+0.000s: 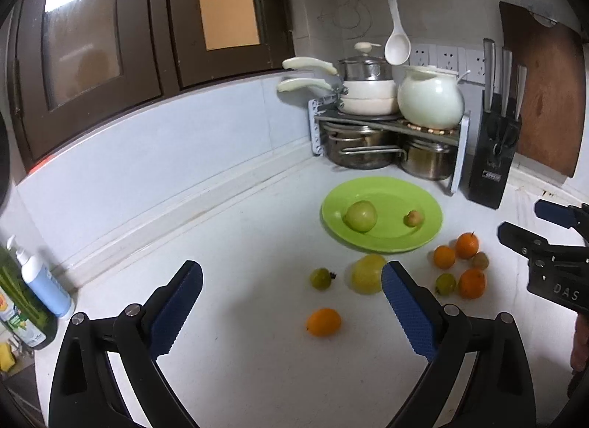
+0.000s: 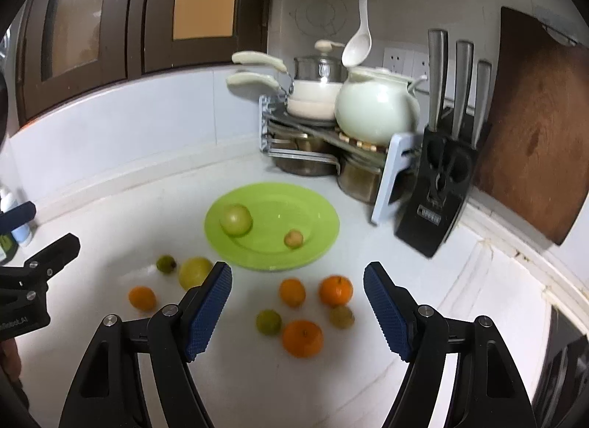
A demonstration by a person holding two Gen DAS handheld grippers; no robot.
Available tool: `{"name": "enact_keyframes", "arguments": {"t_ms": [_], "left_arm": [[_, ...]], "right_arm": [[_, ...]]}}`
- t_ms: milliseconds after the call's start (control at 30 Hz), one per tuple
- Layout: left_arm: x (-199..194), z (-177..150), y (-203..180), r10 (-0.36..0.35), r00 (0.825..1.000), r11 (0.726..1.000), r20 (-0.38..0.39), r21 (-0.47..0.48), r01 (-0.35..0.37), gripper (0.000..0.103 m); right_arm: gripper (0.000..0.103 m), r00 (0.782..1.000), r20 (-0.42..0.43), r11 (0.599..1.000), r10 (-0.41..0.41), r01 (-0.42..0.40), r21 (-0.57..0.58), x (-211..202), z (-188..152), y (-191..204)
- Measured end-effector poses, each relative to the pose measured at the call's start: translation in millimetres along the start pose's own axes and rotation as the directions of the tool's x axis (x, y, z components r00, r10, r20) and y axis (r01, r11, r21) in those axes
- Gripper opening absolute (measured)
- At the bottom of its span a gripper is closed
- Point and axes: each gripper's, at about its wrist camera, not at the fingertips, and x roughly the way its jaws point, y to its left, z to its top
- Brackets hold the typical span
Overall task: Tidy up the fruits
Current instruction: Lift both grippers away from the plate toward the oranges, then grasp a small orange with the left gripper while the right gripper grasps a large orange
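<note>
Green plate (image 1: 383,240) mid-frame, two fruits on it | my left gripper (image 1: 291,302) wide, empty | my right gripper (image 2: 297,304) open, empty

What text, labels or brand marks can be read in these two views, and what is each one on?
"DAS": white letters on the right gripper, cut off by the frame edge.
Letters ending "AI": on the left gripper, start too blurred to read.
Silver badge on the knife block: too blurred to read in both views.
Bottle label: print too small to read.
Nothing else carries text.
</note>
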Motion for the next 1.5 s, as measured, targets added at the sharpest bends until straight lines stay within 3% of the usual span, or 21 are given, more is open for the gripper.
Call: {"name": "enact_keyframes", "arguments": {"t_ms": [567, 800, 933, 1100, 1233, 1500], "left_arm": [[21.6, -42.7, -8.4, 0.043, 0.997, 0.999, -0.059, 0.014, -0.042, 0.099], [51.1, -48.0, -21.0, 0.035, 0.993, 0.999, -0.115, 0.022, -0.032, 0.097], [67.3, -51.1, -25.3, 0.015, 0.987, 1.0, -0.163, 0.013, -0.013, 0.09], [84.7, -54.9, -26.0, -0.009, 0.978, 1.0, -0.207, 0.025, 0.015, 0.079], [94.9, -56.4, -24.0, -0.035, 0.972, 0.999, -0.234, 0.01, 0.038, 0.068], [103.7, -56.5, -25.7, -0.047, 0.968, 0.999, -0.248, -0.008, 0.046, 0.057]], "right_arm": [[0.075, 0.994, -0.092, 0.998, -0.055, 0.052, -0.04, 23.0, -35.9, -2.0], [0.074, 0.981, -0.194, 0.999, -0.024, 0.018, -0.036, 56.1, -45.8, -10.9], [0.073, 0.97, -0.244, 1.0, 0.007, -0.01, -0.009, 71.0, -50.8, -15.1], [0.063, 0.956, -0.29, 1.0, 0.03, -0.03, 0.006, 85.1, -56.3, -15.5], [0.06, 0.953, -0.3, 0.999, 0.034, -0.034, 0.004, 89.9, -57.9, -14.7], [0.053, 0.95, -0.31, 0.999, 0.045, -0.048, -0.001, 98.9, -56.5, -12.4]]}}
